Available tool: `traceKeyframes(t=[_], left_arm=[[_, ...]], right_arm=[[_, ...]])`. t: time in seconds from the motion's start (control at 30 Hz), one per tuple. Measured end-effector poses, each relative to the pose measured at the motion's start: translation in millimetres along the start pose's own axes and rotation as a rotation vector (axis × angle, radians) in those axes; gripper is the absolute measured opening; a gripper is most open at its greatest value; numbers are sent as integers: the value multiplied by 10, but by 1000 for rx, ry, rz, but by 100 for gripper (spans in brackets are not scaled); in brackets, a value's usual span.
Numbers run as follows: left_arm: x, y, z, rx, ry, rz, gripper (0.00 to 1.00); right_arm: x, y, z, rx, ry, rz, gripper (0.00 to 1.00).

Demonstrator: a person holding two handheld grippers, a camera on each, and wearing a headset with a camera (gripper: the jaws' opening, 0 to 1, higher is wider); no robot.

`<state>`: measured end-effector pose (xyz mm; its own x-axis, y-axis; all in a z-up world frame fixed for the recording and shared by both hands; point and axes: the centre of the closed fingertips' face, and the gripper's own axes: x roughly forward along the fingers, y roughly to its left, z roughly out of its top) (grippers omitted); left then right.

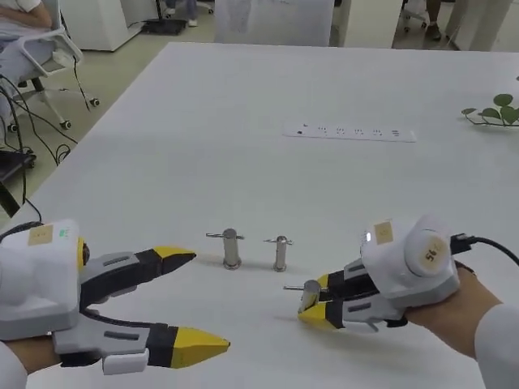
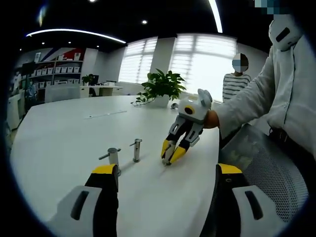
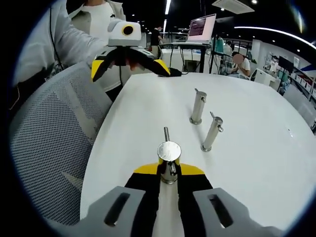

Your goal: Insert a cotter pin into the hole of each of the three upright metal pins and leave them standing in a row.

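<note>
White table (image 1: 243,121), pins (image 1: 232,248), power strip (image 1: 350,131)

Bright, even light; fisheye edges.

We hold our left gripper (image 1: 209,300) with jaws wide apart, and our right gripper (image 1: 315,301) has jaws closed on a metal pin (image 3: 169,152).

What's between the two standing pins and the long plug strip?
Only bare white tabletop lies between the upright silver metal pins and the long white power strip, in the head view.
</note>
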<state>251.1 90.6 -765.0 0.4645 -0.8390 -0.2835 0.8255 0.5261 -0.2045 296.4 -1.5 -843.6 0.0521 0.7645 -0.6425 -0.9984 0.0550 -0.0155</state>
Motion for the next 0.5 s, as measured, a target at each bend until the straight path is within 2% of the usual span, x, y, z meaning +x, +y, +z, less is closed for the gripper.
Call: traceKeyframes(t=[0.3,0.5], left_arm=[[-18,29,20,2,0,7,79],[-31,61,22,3,7,13,79]], right_arm=[[-242,-403,1,7,-5,-59,13],[-342,-563,-29,9,-1,-84,13]])
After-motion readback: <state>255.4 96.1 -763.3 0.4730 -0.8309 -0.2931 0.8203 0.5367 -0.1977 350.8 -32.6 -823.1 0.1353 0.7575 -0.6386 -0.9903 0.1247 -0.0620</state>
